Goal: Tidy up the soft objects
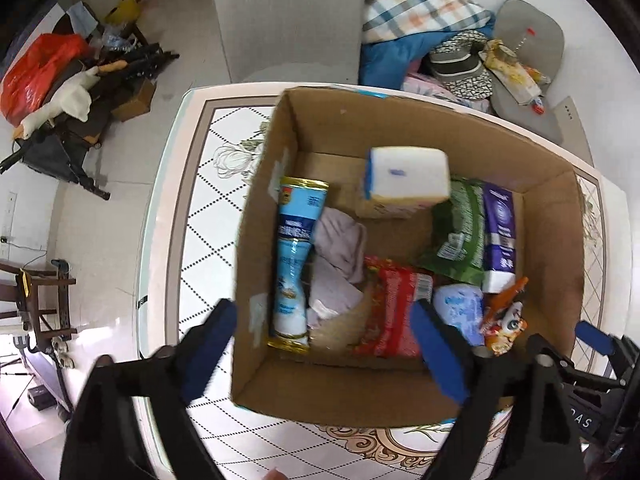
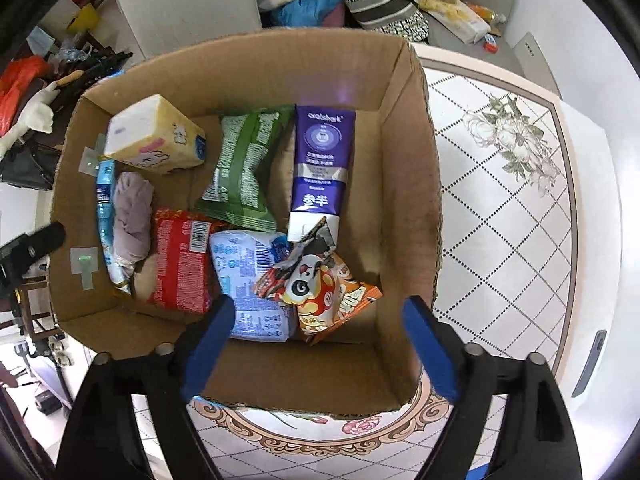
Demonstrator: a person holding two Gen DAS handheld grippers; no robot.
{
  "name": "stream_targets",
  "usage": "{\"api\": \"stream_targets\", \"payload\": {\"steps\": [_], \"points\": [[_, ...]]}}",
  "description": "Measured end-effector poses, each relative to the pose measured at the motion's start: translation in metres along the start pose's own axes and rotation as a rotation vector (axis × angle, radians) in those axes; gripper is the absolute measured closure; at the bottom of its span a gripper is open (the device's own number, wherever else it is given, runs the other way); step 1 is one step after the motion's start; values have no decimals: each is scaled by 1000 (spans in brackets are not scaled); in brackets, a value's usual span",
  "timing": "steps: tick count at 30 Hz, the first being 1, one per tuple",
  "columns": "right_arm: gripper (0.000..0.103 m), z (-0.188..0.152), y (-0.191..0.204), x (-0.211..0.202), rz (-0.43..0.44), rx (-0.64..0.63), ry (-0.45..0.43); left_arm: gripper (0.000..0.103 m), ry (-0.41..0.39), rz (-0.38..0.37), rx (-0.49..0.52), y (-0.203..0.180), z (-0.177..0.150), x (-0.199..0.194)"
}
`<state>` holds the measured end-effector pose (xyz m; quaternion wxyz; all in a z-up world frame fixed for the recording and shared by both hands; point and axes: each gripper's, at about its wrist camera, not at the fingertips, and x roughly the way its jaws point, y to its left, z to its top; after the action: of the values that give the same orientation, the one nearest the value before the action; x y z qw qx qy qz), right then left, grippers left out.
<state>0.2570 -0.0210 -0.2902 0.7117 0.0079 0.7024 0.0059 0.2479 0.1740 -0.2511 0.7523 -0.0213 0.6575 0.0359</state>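
Above the cardboard box (image 2: 416, 152), both tools (image 1: 324, 344) (image 2: 320, 344) hang wide open.

matt cardboard box (image 2: 412, 184); glossy plastic packets (image 2: 182, 258)

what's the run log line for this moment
left gripper open | right gripper open | both over box | tissue pack in box
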Motion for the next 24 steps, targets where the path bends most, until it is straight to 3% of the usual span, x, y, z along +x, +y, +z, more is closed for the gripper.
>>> {"api": "stream_targets", "payload": {"steps": [5,7,16,24], "points": [[8,-7,2,-4,-20,-1,-26,9,-52,23,20,-16,-13,-10],[7,-10,1,-7,-32,2,-43,4,-68,26,25,-19,-17,-13],[7,-25,-5,-18,-18,23,-64,3,-106,24,24,-27,-30,-31],[7,-55,-12,-82,2,24,-179,3,-234,20,62,-40,-59,-111]]}}
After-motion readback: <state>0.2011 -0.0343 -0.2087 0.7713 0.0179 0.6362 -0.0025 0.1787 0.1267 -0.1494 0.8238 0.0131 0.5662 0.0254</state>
